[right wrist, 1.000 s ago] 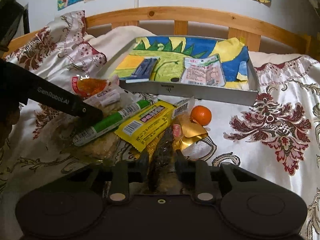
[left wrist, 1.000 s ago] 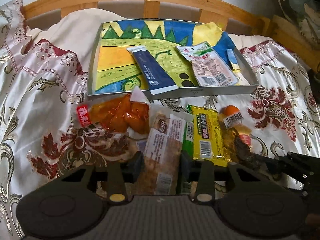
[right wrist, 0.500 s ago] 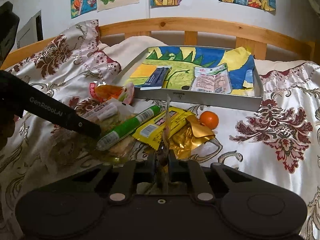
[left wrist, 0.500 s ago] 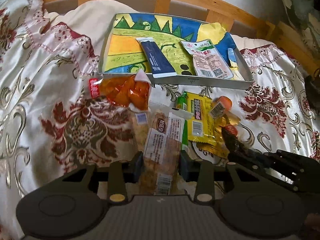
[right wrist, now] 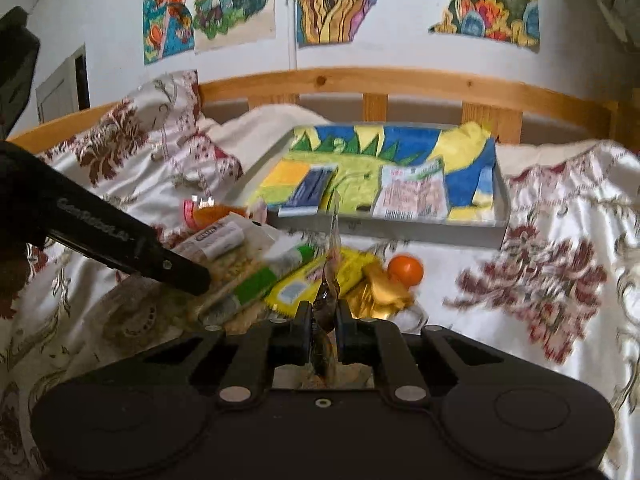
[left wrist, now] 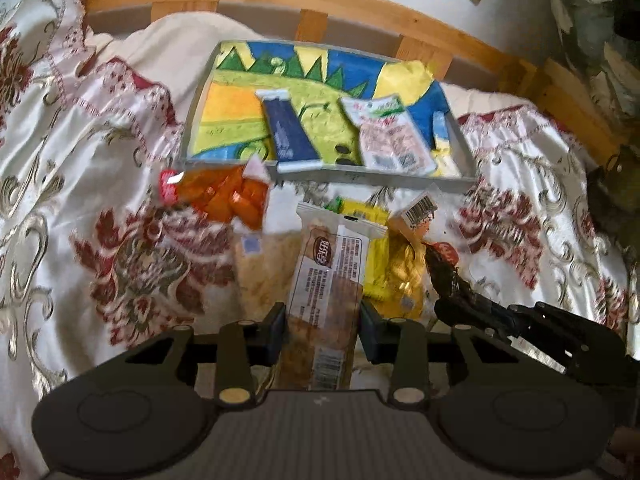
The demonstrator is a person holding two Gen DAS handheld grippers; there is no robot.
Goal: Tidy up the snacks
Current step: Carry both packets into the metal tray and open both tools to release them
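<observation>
Home bedrm: bed (right wrist: 360, 84), wall drawings (right wrist: 208, 4)

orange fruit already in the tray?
No. In the right wrist view the orange fruit lies on the bedspread in front of the tray, beside the gold wrapper.

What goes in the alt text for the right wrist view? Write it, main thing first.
The right gripper pinches a dark, clear-wrapped snack above a heap of packets on a floral bedspread. Beyond sit a small orange and a grey tray holding two packets; the left gripper reaches in from the left.

snack packets (left wrist: 324, 280) piled before tray (left wrist: 460, 136)
</observation>
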